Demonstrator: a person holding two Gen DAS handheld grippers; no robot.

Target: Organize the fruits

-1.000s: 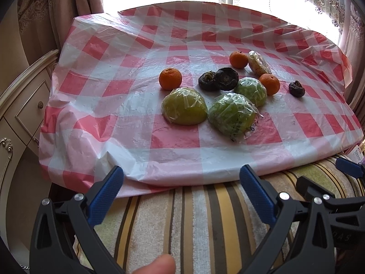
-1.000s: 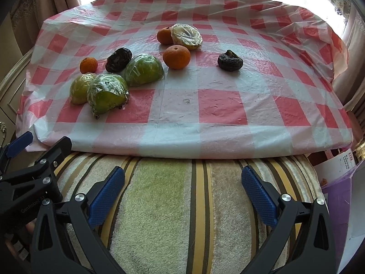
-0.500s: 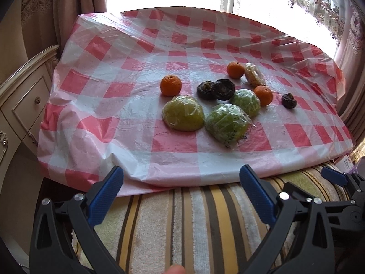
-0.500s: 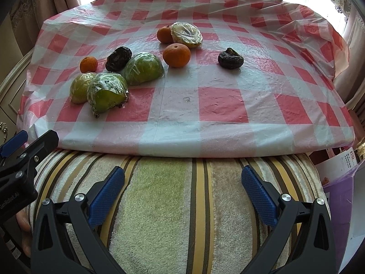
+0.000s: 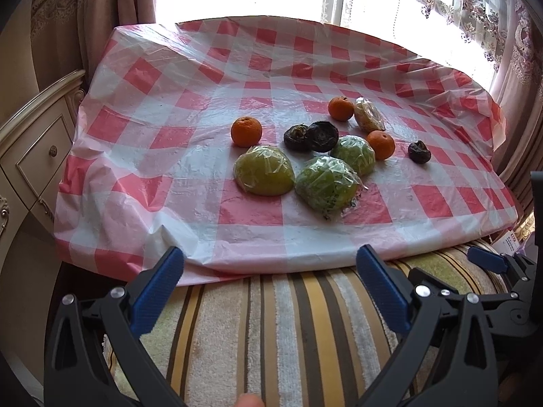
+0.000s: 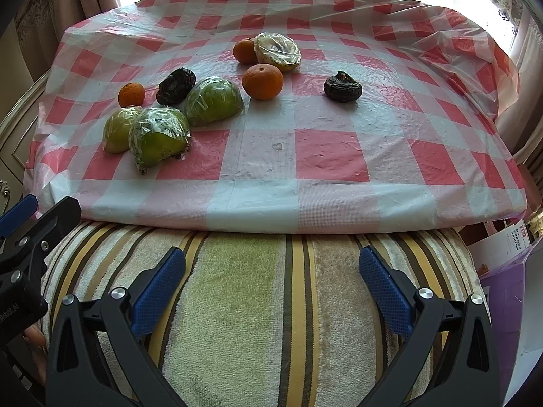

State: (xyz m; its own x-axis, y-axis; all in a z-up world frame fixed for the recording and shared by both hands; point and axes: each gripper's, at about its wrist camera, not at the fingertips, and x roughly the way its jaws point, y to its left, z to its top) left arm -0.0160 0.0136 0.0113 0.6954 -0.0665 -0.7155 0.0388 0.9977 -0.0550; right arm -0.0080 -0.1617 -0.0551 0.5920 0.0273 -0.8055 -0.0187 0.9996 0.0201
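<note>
Both grippers' jaws wide, empty; fruits [image 6: 213, 101] well ahead on checked cloth [image 6: 332, 156].

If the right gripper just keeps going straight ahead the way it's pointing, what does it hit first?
Probably the striped towel below the right gripper, then the checked tablecloth. The tangerine lies farther along that line; depth is unclear.

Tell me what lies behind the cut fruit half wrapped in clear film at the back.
An orange sits directly behind the wrapped fruit half, touching it. The orange's right side is covered; anything further behind is hidden.
</note>
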